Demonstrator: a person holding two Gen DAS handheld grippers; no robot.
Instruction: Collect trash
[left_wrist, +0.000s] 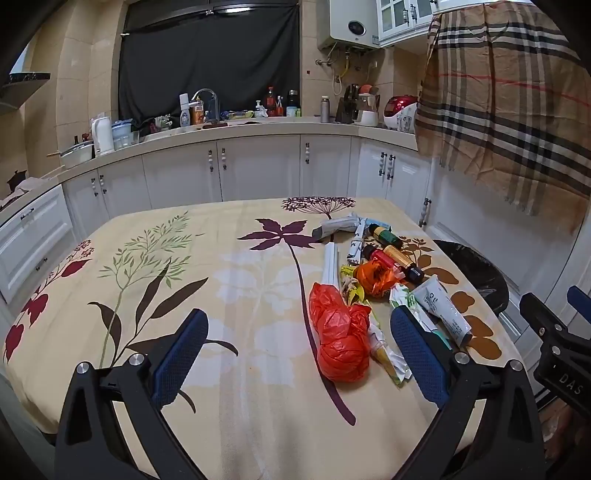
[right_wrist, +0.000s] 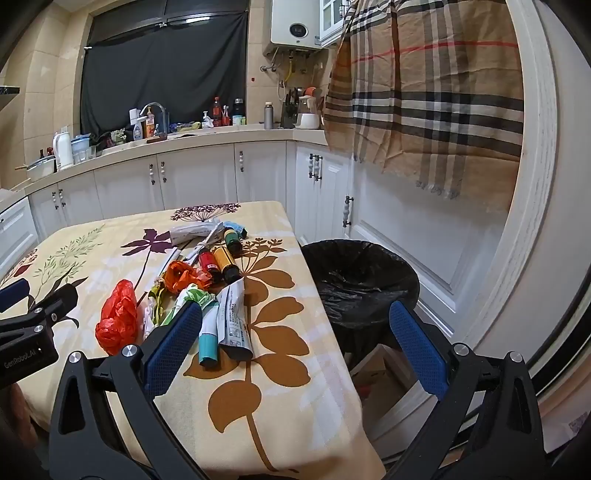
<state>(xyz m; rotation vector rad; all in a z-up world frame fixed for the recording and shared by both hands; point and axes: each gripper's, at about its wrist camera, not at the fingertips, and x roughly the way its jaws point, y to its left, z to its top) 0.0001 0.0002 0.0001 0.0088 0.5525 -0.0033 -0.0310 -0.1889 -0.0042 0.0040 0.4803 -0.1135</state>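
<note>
A heap of trash lies on the right part of a table with a flowered cloth (left_wrist: 147, 288). It holds a crumpled red plastic bag (left_wrist: 341, 338) (right_wrist: 118, 317), an orange bag (left_wrist: 375, 275) (right_wrist: 181, 275), small bottles (left_wrist: 402, 258) (right_wrist: 221, 260), squeezed tubes (left_wrist: 441, 308) (right_wrist: 232, 317) and wrappers. A bin with a black liner (right_wrist: 360, 280) (left_wrist: 476, 273) stands on the floor off the table's right edge. My left gripper (left_wrist: 299, 354) hangs open just short of the red bag. My right gripper (right_wrist: 295, 347) is open over the table's right edge, between tubes and bin.
White kitchen cabinets (left_wrist: 258, 170) and a cluttered counter with a sink run behind the table. A checked cloth (right_wrist: 424, 92) hangs at the right over a white door. A cardboard box (right_wrist: 384, 373) sits on the floor below the bin.
</note>
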